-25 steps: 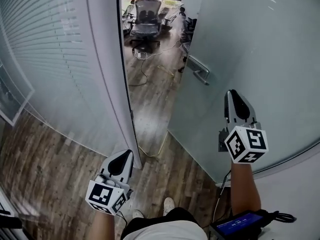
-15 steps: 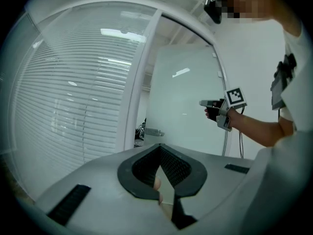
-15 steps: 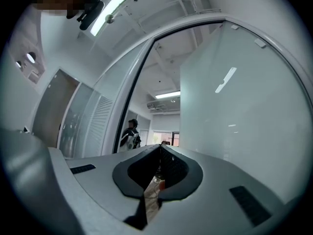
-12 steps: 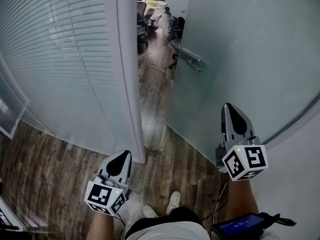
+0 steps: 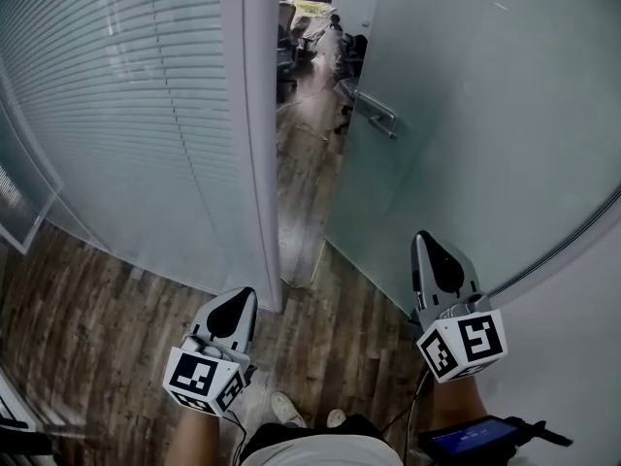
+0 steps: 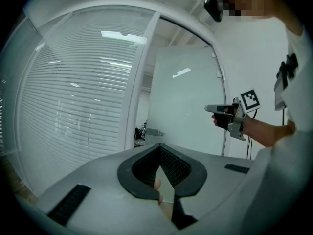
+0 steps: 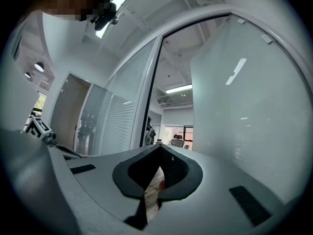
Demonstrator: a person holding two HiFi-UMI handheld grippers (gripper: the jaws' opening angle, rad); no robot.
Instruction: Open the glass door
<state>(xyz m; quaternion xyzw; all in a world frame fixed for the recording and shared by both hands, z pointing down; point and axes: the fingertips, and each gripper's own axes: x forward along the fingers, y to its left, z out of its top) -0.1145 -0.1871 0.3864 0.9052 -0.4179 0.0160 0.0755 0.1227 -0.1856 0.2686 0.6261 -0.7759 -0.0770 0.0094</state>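
The frosted glass door [image 5: 466, 124] stands ajar at the right, with its metal handle [image 5: 374, 111] on the edge by the gap. Left of the gap are a white frame post [image 5: 257, 134] and a frosted wall with blinds [image 5: 126, 95]. My right gripper [image 5: 430, 250] is shut and empty, held level close in front of the door panel and well short of the handle. My left gripper [image 5: 238, 304] is shut and empty, low in front of the post's foot. The left gripper view shows the door [image 6: 186, 102], the handle [image 6: 152, 132] and the right gripper [image 6: 215, 108] apart from the glass. The right gripper view looks along the door [image 7: 244, 116] into the gap.
Beyond the gap lies an office with chairs [image 7: 178, 142] and cables on the wooden floor [image 5: 301, 192]. The person's shoes [image 5: 289, 409] stand on planks near the post. A device with a blue screen [image 5: 468, 439] hangs at the hip. A white wall [image 5: 592, 357] runs along the right.
Both grippers have drawn back from the door, the right one more, and it sits lower in the head view. The gap between door and post looks narrower, and the room beyond shows less.
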